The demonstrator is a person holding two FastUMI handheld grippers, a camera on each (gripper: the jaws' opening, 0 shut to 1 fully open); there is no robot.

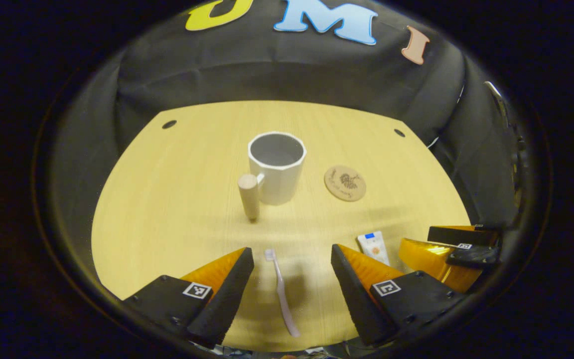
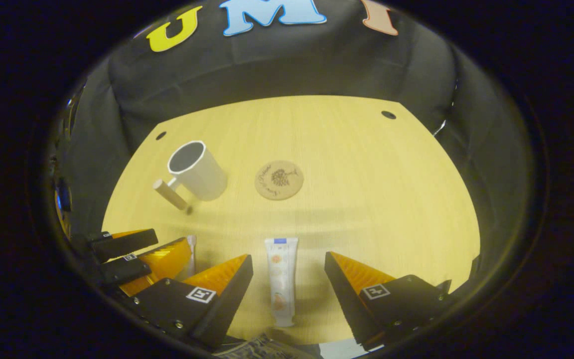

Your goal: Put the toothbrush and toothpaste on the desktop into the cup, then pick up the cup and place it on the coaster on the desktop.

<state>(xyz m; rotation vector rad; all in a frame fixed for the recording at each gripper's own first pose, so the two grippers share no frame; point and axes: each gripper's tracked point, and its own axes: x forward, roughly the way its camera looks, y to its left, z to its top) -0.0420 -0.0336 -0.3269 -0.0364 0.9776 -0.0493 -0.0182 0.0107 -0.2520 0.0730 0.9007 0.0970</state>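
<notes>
So the left claw (image 1: 292,259) is spread wide, wedge-shaped fingers either side of the toothbrush (image 1: 282,291) without touching it. The toothbrush is a slim, pale, smooth plastic stick lying flat on the tabletop (image 1: 167,209), bristle head pointing away toward the cup. In the right gripper view the right claw (image 2: 288,264) is also released, fingers wide apart, with the toothpaste (image 2: 281,279) lying flat between them, again no contact. It's a soft white tube with a small blue band at the far end and some little fruit-looking print down its length, flat crimped shape.

Further out, the cup (image 1: 277,167) stands upright mid-tabletop: white, matte, faceted sides and rim rather than perfectly round, inside looks grey. Its handle is a plain wooden peg, cylindrical, sticking out on the side toward the left claw. Just beside the cup, apart from it, sits the coaster (image 1: 345,183), a thin round disc, cork or light wood, with a dark printed sprig on top.

The tabletop is pale yellow wood grain, smooth, with a small dark hole near each far corner. From the left gripper view you can see the right claw off at the right edge, next to the toothpaste (image 1: 374,247). Black wrinkled cloth hangs behind everything.
</notes>
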